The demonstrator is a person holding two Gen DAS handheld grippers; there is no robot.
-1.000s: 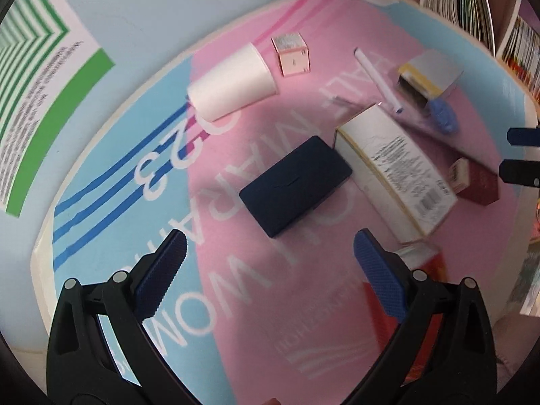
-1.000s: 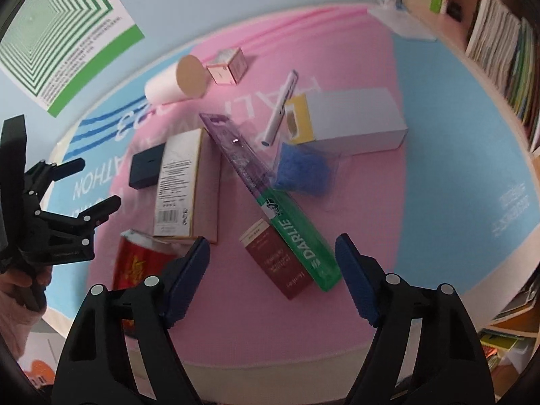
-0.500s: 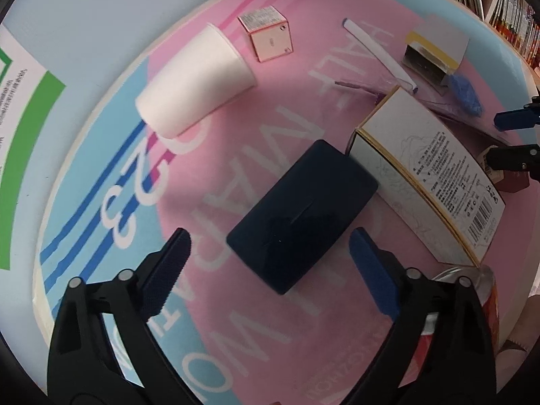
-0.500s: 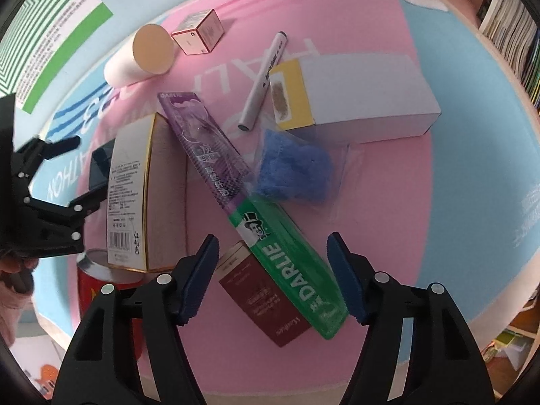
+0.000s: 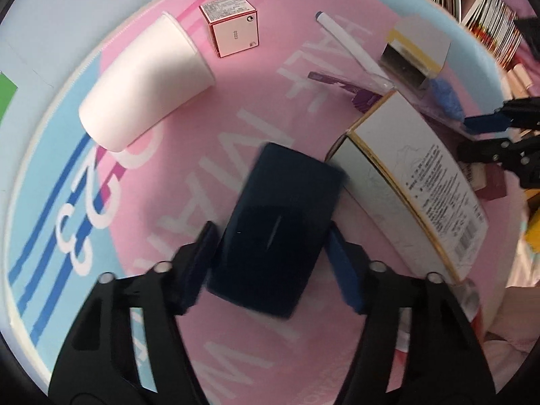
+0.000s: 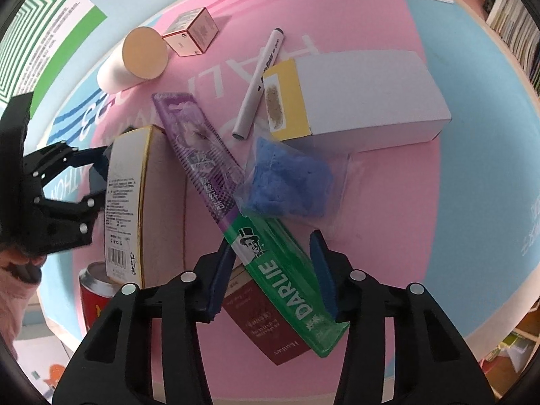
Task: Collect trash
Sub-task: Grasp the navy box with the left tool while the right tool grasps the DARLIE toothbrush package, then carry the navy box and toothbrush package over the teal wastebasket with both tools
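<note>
Pink and pale-blue printed cloth [image 6: 388,182] covers the tabletop, with trash scattered across it. From the left wrist camera, the left gripper [image 5: 270,256] points steeply down over a dark navy case [image 5: 280,226]; its jaws have just been closing and now press against the case's long sides. A white paper cup [image 5: 145,84] lies on its side at 10 o'clock from the case, a small pink box [image 5: 233,25] at 12, and a long white carton [image 5: 415,182] just beside it at 3. From the right wrist camera, the right gripper [image 6: 273,270] has likewise been closing, its pads straddling the green end of a Darlie toothbrush pack [image 6: 283,276]; whether both pads touch it I cannot tell. A bag of blue material [image 6: 290,182] rests at 12 o'clock from that gripper, a white marker [image 6: 260,81] beyond.
</note>
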